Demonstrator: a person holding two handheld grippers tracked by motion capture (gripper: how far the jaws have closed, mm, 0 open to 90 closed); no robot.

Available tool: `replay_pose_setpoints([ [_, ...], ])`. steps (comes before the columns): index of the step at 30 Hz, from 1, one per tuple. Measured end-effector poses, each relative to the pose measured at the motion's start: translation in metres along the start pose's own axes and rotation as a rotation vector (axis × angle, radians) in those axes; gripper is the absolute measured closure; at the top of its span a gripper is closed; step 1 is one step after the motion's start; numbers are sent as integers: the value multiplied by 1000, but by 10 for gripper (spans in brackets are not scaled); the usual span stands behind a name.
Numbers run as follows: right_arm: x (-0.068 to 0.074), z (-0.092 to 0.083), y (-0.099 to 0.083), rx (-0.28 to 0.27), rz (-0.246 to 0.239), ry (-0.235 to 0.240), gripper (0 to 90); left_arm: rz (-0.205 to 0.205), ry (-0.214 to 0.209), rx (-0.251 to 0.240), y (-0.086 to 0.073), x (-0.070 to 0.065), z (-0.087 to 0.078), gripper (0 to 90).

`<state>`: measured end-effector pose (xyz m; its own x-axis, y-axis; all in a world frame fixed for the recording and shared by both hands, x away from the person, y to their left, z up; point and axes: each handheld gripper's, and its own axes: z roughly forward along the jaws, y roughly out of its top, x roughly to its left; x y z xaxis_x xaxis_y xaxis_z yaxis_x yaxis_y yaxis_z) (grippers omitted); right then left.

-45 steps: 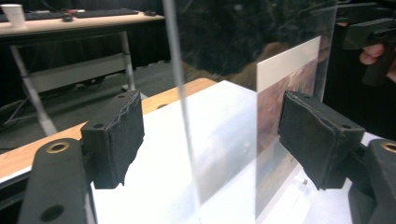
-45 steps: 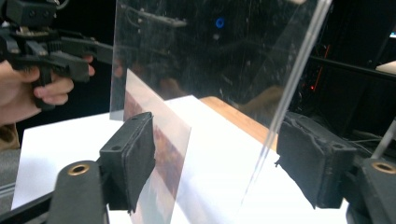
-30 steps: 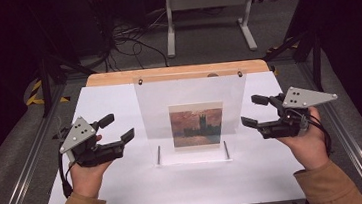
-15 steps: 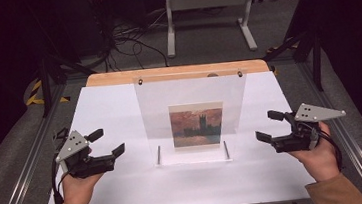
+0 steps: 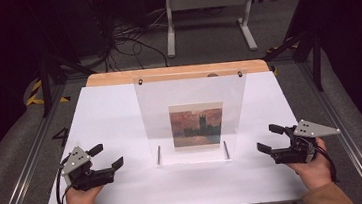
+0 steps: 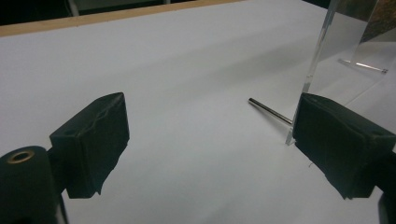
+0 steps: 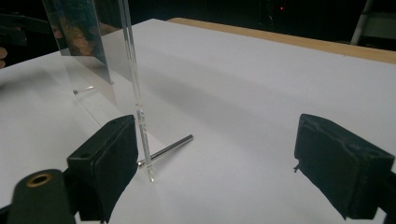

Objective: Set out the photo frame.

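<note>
Jaws: both grippers, left (image 5: 108, 157) and right (image 5: 265, 139), gape empty.
Between them: upright clear acrylic panel (image 5: 192, 113) displaying sunset picture (image 5: 197, 127), propped on thin metal pins (image 6: 270, 111), white bench (image 5: 110, 114).

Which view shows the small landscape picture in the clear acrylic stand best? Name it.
The high view: the small landscape picture faces the camera whole. The left gripper view catches just a corner; the right gripper view shows it obliquely, cut off.
</note>
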<state>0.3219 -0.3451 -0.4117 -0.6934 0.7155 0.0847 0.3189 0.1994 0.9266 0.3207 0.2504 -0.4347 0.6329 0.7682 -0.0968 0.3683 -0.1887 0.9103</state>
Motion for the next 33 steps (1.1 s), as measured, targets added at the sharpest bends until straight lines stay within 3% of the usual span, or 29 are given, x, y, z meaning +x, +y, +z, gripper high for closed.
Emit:
replay_pose_setpoints([
  [4,-1,4,-9,6,-3,-11,133,8,-21,-27,-8,2,-1,99],
  [7,-2,8,-17,32,14,-33,118,53,-63,-20,-14,2,4,90],
  [10,-3,11,-22,59,26,-50,108,27,-86,-22,-20,3,9,87],
  [14,-3,14,-28,44,24,-54,93,56,-59,9,-24,2,14,87],
  [22,-3,22,-36,86,5,-66,57,45,-46,24,-26,1,18,82],
  [33,-3,21,-35,71,5,-60,59,45,-46,26,-26,1,19,77],
])
